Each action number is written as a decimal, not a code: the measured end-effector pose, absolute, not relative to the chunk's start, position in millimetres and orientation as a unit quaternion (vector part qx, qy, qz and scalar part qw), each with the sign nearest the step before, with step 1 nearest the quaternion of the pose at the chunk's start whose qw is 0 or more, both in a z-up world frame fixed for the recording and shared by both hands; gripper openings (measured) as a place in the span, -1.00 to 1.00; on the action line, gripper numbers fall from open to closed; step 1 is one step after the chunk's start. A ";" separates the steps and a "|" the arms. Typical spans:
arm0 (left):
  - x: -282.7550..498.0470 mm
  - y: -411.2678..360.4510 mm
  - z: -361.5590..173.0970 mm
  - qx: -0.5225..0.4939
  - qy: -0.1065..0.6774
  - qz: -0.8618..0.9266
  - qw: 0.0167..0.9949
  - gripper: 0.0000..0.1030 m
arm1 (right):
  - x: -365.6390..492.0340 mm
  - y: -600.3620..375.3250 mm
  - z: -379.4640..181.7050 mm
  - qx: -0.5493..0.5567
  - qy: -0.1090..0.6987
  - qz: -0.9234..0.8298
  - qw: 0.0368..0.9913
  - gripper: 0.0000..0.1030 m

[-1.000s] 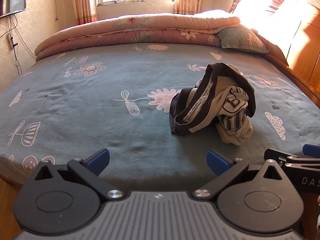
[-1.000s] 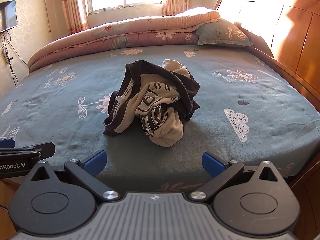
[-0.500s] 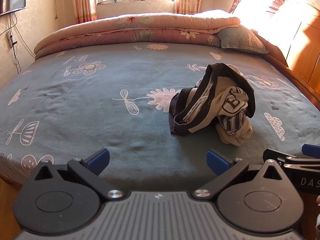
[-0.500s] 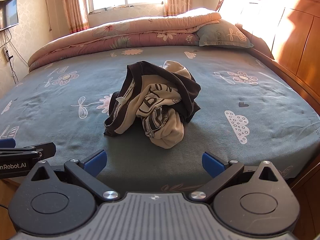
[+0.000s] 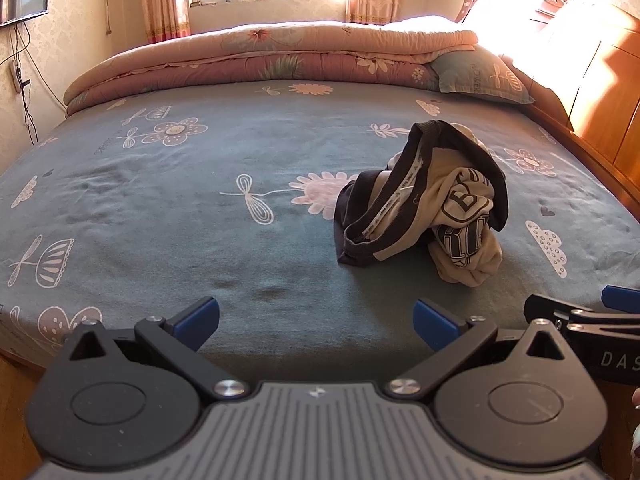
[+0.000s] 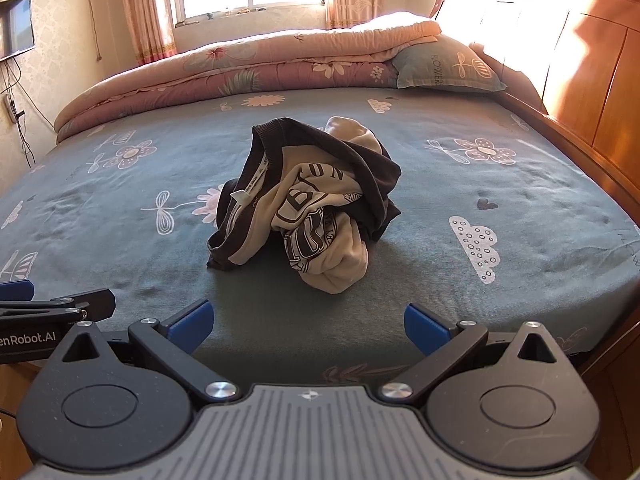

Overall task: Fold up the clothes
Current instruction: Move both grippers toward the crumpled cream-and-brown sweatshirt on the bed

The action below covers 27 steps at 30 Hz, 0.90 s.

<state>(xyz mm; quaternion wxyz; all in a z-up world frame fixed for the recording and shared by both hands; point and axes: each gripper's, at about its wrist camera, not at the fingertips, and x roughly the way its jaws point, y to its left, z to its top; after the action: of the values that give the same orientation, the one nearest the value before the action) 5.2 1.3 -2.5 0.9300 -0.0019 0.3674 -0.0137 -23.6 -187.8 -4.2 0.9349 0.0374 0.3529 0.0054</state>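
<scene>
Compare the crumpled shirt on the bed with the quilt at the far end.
The shirt is a crumpled heap; the quilt is neatly folded. The shirt is beige with dark trim and lettering; the quilt is pink and floral. The shirt is small; the quilt spans the bed's width. Both rest on the blue sheet.

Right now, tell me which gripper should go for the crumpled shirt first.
Right. The shirt lies straight ahead of the right gripper, centred between its open fingers. For the left gripper, also open, the shirt sits off to its right.
</scene>
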 end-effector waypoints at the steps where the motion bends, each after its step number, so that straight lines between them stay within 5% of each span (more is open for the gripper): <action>1: 5.5 1.4 -2.7 -0.002 0.368 -0.014 0.930 0.99 | -23.8 -188.1 -3.9 0.037 0.353 0.005 0.935 1.00; 27: 20.6 9.6 -17.8 -0.034 0.380 -0.039 0.924 0.99 | -9.9 -192.3 -8.3 0.034 0.359 -0.001 0.933 1.00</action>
<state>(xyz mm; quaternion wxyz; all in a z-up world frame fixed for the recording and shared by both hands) 20.6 9.6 -17.8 0.9238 -0.0340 0.3795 -0.0386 -9.9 -192.3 -8.3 0.9327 0.0338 0.3590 -0.0012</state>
